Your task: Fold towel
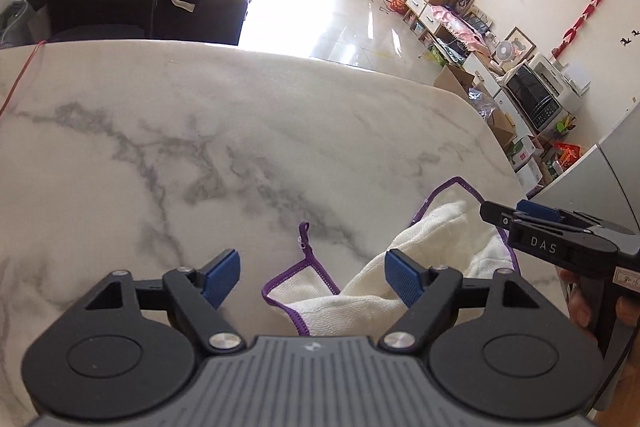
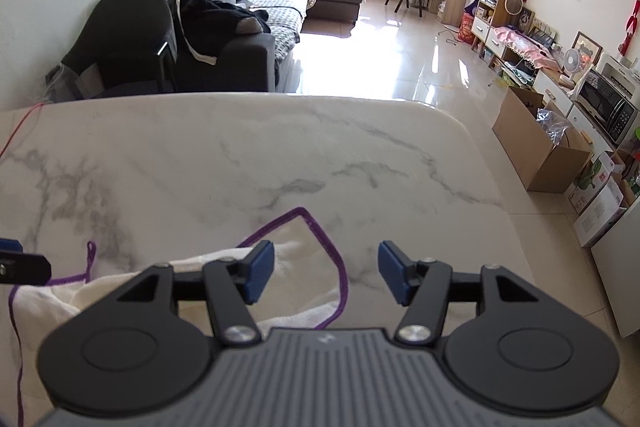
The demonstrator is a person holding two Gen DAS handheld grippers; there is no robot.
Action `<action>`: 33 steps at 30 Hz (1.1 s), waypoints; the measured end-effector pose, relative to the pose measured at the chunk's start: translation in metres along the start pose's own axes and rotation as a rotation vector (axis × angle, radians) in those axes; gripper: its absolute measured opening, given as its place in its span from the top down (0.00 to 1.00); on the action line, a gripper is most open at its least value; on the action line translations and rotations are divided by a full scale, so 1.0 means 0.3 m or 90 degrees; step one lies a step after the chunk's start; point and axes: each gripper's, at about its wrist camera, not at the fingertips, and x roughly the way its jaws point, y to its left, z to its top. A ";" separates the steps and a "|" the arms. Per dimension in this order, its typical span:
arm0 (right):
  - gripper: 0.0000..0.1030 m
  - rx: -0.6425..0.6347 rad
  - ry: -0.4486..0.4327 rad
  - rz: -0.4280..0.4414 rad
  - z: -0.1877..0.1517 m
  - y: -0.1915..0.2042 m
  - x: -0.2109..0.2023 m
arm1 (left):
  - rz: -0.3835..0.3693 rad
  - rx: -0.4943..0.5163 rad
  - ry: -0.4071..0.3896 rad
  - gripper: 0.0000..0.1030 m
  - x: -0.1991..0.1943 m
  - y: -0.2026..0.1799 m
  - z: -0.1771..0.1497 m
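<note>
A white towel (image 1: 432,247) with purple trim lies bunched on the marble table (image 1: 200,147). One corner with a small purple loop points away from me. My left gripper (image 1: 314,279) hovers over that near corner, open, with cloth below the gap and nothing pinched. The right gripper (image 1: 520,215) enters the left wrist view from the right, above the towel's far side. In the right wrist view the towel (image 2: 304,267) spreads under the open right gripper (image 2: 326,275), whose blue pads (image 2: 260,269) touch nothing. The left gripper's tip (image 2: 16,259) shows at the left edge.
The table's far edge (image 2: 280,99) and its rounded right corner drop to a glossy tiled floor. A dark sofa (image 2: 200,35) stands beyond the table. Cardboard boxes (image 2: 536,147) and low shelves line the right wall. A thin red cord (image 1: 20,79) crosses the table's left corner.
</note>
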 end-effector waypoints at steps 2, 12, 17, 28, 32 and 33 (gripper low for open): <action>0.40 0.001 0.000 -0.001 0.004 -0.002 0.000 | -0.001 -0.008 0.007 0.23 0.027 0.001 0.013; 0.40 0.003 0.007 0.002 0.025 -0.011 0.026 | -0.001 -0.020 0.032 0.29 0.103 -0.011 0.032; 0.40 0.004 0.010 0.005 0.034 -0.010 0.045 | -0.005 -0.018 0.042 0.35 0.124 -0.023 0.039; 0.41 0.011 0.021 0.014 0.066 -0.018 0.091 | 0.001 -0.004 0.046 0.62 0.147 -0.039 0.046; 0.41 0.020 0.030 0.021 0.085 -0.025 0.121 | -0.006 -0.010 0.052 0.91 0.156 -0.036 0.041; 0.41 0.022 0.031 0.021 0.088 -0.026 0.128 | -0.007 -0.013 0.052 0.91 0.158 -0.034 0.040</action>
